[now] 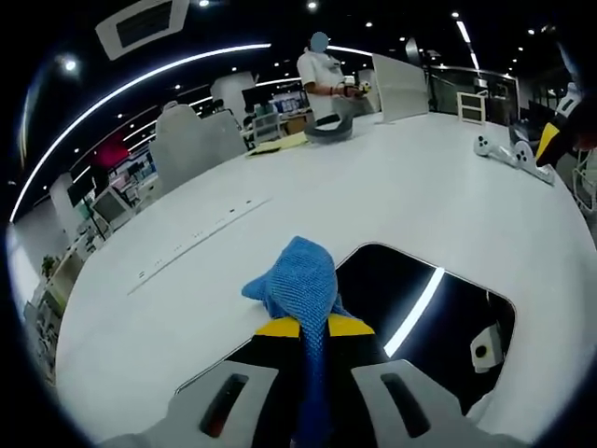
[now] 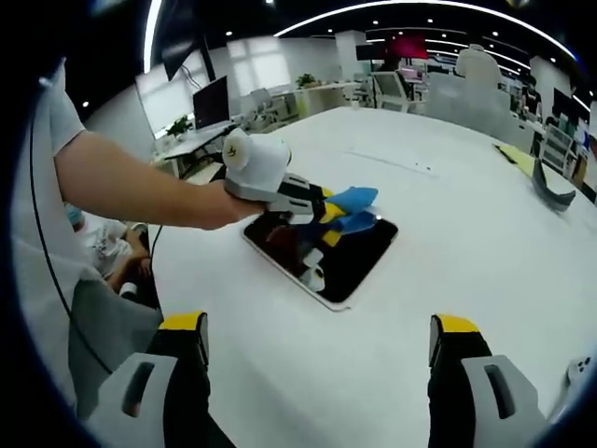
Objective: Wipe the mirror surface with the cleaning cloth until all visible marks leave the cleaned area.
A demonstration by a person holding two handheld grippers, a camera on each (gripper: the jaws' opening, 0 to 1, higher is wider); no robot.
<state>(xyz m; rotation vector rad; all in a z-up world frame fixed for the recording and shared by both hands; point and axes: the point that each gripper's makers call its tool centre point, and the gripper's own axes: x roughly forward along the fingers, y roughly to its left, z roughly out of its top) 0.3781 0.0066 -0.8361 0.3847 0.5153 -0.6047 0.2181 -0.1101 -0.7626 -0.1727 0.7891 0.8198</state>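
In your left gripper view, your left gripper (image 1: 313, 327) is clamped on the blue cleaning cloth (image 1: 297, 280), whose bunched end sticks out past the yellow jaw tips. The cloth sits at the near edge of the mirror (image 1: 438, 327), which lies flat on the white table (image 1: 392, 196) and reflects a bright ceiling light strip. On the far side of the table, a person (image 1: 325, 79) stands beside a white board (image 1: 399, 86), and a white tool (image 1: 511, 154) lies near the table's right edge.

In your right gripper view, your right gripper (image 2: 317, 347) hovers above bare table (image 2: 466, 243) with its jaws spread wide apart and nothing between them. Ahead of it, the mirror (image 2: 359, 257) lies on the table, dark with a pale rim. The left gripper (image 2: 328, 213) comes in from the left, held in your hand (image 2: 219, 207), and is over the mirror's far part with the cleaning cloth (image 2: 353, 207) pinched in its jaws. You cannot tell whether the cloth is pressed onto the glass or just above it. Marks on the mirror are too small to make out. A dark curved object (image 2: 552, 191) rests on the table at the right.
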